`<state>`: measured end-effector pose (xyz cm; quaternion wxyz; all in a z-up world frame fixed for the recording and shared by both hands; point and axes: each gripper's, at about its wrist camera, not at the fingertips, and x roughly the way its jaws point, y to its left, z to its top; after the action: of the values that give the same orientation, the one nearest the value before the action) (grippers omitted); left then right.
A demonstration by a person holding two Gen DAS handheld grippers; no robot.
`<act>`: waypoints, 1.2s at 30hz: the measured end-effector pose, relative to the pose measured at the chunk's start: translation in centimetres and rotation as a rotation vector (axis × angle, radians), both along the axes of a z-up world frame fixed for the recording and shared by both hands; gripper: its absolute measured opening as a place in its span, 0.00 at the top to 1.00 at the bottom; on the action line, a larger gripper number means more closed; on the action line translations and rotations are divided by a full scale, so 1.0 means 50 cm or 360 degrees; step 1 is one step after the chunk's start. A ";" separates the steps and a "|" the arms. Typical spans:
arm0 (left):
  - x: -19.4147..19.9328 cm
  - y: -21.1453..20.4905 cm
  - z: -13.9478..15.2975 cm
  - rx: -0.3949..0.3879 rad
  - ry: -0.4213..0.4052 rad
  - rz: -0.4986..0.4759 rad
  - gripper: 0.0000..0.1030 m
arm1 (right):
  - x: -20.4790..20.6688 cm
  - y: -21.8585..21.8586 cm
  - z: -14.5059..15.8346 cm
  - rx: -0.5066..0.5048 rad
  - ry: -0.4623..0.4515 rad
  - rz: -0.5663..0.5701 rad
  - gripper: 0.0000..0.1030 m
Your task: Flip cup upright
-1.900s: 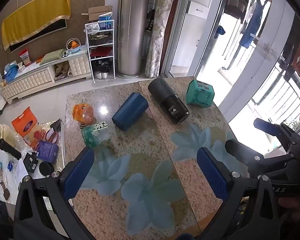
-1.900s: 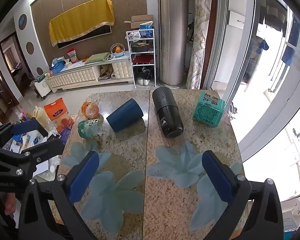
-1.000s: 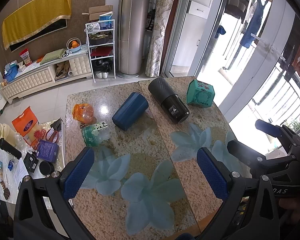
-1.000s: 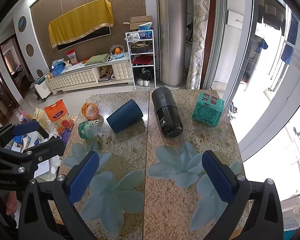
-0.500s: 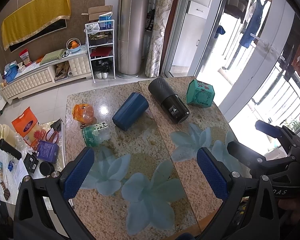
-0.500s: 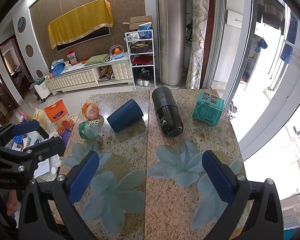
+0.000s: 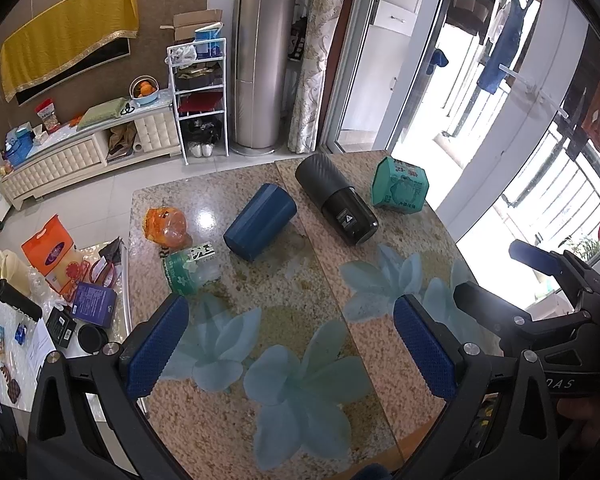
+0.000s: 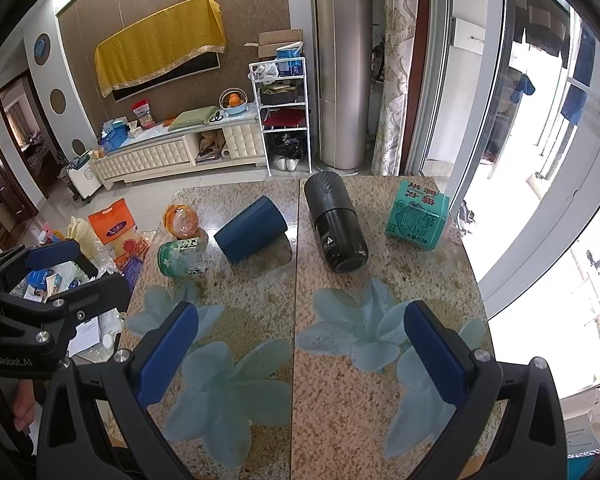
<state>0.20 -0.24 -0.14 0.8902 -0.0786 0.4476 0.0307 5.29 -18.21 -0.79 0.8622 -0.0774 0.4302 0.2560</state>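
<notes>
A dark blue cup (image 7: 260, 227) lies on its side near the centre of a speckled stone table (image 7: 260, 300) painted with pale blue flowers, its closed base toward the camera; which way the mouth faces beyond that is hard to judge through the fisheye lens. Just right of it in the frame, a black cylindrical flask (image 7: 336, 210) also lies flat, and further right stands a green carton (image 7: 399, 190). Left of the cup sit a green-labelled clear bottle (image 7: 188, 266) and an orange-capped container (image 7: 165, 222), both tipped over.

The left gripper (image 7: 292, 344) hangs low in the frame above the table's near edge, its blue-padded fingers (image 7: 156, 344) spread wide with nothing between them. In the right wrist view the right gripper (image 8: 300, 352) is likewise wide apart and empty, well short of the cup (image 8: 250, 229), which appears centre-left beside the flask (image 8: 336, 226).
</notes>
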 end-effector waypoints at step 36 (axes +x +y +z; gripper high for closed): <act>0.184 0.249 -0.252 0.0286 0.0395 -0.0653 0.00 | 0.089 0.032 -0.135 -0.0167 0.0377 0.0062 0.00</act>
<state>9.37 12.23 -12.73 0.8195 0.0976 0.5555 -0.1015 9.73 -16.59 -7.56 0.7950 -0.1000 0.5402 0.2573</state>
